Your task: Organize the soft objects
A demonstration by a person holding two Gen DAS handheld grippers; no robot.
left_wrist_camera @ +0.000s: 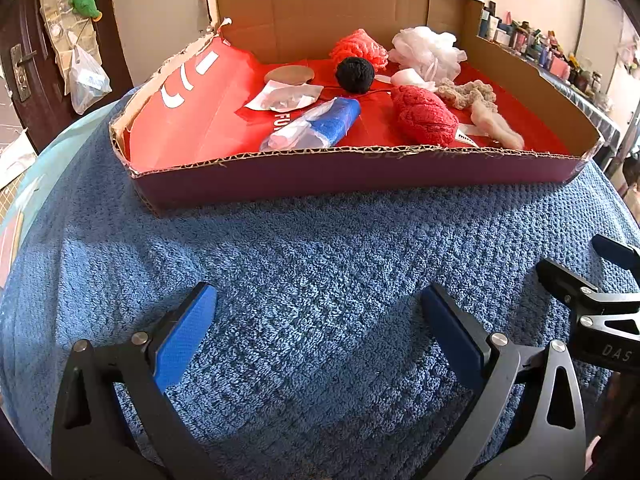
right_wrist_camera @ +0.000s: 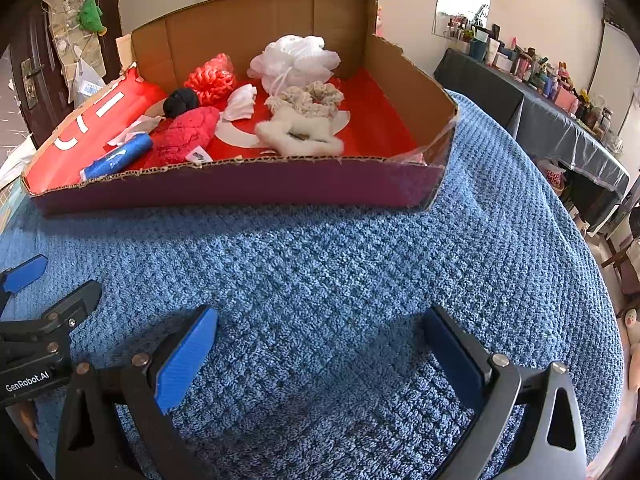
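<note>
A shallow cardboard box (left_wrist_camera: 352, 176) (right_wrist_camera: 240, 186) with a red lining stands on a blue towel (left_wrist_camera: 320, 264) (right_wrist_camera: 340, 264). Inside lie a white mesh pouf (left_wrist_camera: 428, 50) (right_wrist_camera: 296, 58), an orange knit piece (left_wrist_camera: 360, 46) (right_wrist_camera: 212, 76), a black ball (left_wrist_camera: 355, 74) (right_wrist_camera: 181, 102), a red knit bundle (left_wrist_camera: 424, 114) (right_wrist_camera: 182, 136), a beige crocheted piece (left_wrist_camera: 468, 94) (right_wrist_camera: 312, 100), a cream fluffy piece (left_wrist_camera: 496, 124) (right_wrist_camera: 300, 134) and a blue wrapped cloth (left_wrist_camera: 320, 124) (right_wrist_camera: 120, 156). My left gripper (left_wrist_camera: 318, 322) and right gripper (right_wrist_camera: 320, 344) hover open above the towel, short of the box, holding nothing.
A dark door (left_wrist_camera: 24, 72) with hanging plastic bags (left_wrist_camera: 86, 76) and a green toy (left_wrist_camera: 84, 0) stands at the far left. A dark-covered side table (right_wrist_camera: 560, 120) crowded with bottles runs along the right wall. The towel's right edge drops off toward the floor.
</note>
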